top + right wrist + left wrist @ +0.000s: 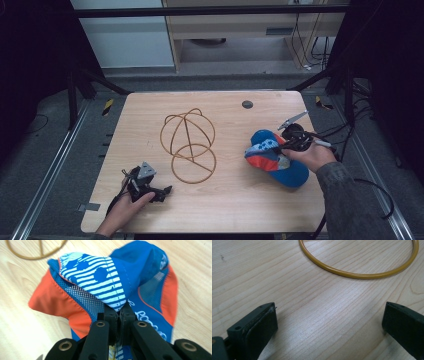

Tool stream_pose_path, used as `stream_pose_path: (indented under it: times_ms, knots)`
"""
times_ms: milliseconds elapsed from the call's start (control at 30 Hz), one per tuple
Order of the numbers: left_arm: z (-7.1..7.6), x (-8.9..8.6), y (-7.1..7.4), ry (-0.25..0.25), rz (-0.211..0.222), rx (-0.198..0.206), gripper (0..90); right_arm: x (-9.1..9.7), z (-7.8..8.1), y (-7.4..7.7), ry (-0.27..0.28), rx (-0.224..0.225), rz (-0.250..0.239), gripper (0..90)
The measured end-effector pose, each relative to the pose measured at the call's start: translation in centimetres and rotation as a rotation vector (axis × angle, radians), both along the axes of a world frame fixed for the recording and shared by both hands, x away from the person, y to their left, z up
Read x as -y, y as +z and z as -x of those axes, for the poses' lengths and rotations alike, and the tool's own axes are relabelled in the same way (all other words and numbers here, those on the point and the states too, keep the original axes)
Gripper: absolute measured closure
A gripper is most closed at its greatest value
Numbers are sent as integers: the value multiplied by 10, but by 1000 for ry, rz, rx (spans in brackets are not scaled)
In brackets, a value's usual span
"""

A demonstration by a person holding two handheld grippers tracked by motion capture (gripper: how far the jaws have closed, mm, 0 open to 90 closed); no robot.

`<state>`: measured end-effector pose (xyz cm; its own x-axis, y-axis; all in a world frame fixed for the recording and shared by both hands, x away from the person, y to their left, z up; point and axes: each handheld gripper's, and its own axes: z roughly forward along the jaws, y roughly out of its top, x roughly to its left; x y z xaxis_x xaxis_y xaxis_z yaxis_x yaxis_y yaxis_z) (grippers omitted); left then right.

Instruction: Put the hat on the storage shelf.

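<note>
At the right of the high view, the right gripper (278,148) is clamped on a blue, orange and white cap (276,159), which sits on the light wooden tabletop (235,200) toward its right edge. In the right gripper view the two black jaws rise from the bottom centre and meet tight together on a pinch of the cap's fabric (107,282), at the tip of a blue-and-white striped panel; orange panels and white mesh spread to either side, and white lettering on blue runs along the lower right. The cap looks bunched upward at the pinched spot.

The left gripper (167,189) rests low on the tabletop at the lower left of the high view, held in the person's left hand (127,205). In the left gripper view its jaws stand wide apart with only bare wood between them.

A yellow-brown wire-hoop frame (188,145) stands in the middle of the tabletop, well apart from the cap; its bottom ring (359,275) curves across the top of the left gripper view.
</note>
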<state>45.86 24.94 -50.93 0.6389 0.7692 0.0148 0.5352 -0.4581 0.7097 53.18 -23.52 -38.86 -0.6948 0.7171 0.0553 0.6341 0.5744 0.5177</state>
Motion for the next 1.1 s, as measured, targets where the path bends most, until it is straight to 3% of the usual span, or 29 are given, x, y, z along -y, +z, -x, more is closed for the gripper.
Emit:
stream_pose_path:
  times_ms: [167, 567, 1100]
  knots:
    - [0, 0, 0, 0, 0, 0, 0, -1, 4, 27, 27, 25, -4, 869]
    - [0, 0, 0, 2, 2, 1, 0, -4, 9, 61, 58, 53, -8, 869]
    - [0, 0, 0, 2, 2, 3, 0, -20, 19, 115, 122, 141, -23, 866]
